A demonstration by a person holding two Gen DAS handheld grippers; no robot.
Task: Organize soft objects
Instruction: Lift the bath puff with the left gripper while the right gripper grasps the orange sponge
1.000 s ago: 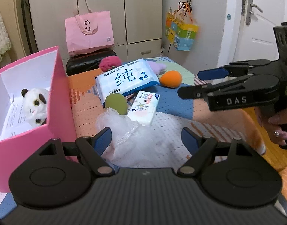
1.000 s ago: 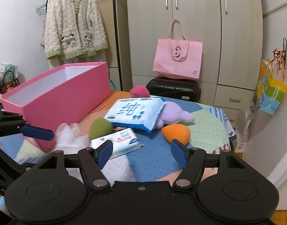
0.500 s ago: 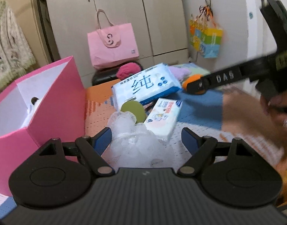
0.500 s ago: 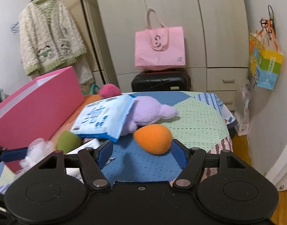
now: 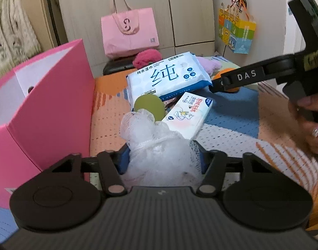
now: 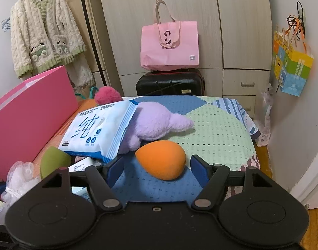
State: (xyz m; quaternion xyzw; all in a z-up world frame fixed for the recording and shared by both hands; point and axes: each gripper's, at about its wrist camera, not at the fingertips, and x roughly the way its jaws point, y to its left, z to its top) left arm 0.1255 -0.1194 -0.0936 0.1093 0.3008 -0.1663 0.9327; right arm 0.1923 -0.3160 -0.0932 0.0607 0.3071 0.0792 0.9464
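Note:
A white mesh bath puff (image 5: 150,129) lies on the patchwork bedcover, right beside the pink box (image 5: 50,108). My left gripper (image 5: 161,158) is closing on it, and both blue pads press into the mesh. An orange egg-shaped sponge (image 6: 161,158) lies between the pads of my right gripper (image 6: 157,168). Its jaws are opening and touch nothing. A green sponge (image 5: 149,106), a small tissue pack (image 5: 188,112) and a large wipes pack (image 5: 167,77) sit behind the puff. A purple plush (image 6: 157,120) lies half under the wipes pack.
A pink pompom (image 6: 107,95) sits at the bed's far end. Beyond it a black suitcase (image 6: 169,83) carries a pink tote bag (image 6: 169,45) against the wardrobe. A colourful bag (image 6: 292,66) hangs on the right wall. The bed's edge drops off at right.
My left gripper came forward and down, and its jaws narrowed onto the puff. My right gripper swung over, so the orange sponge now lies between its fingers.

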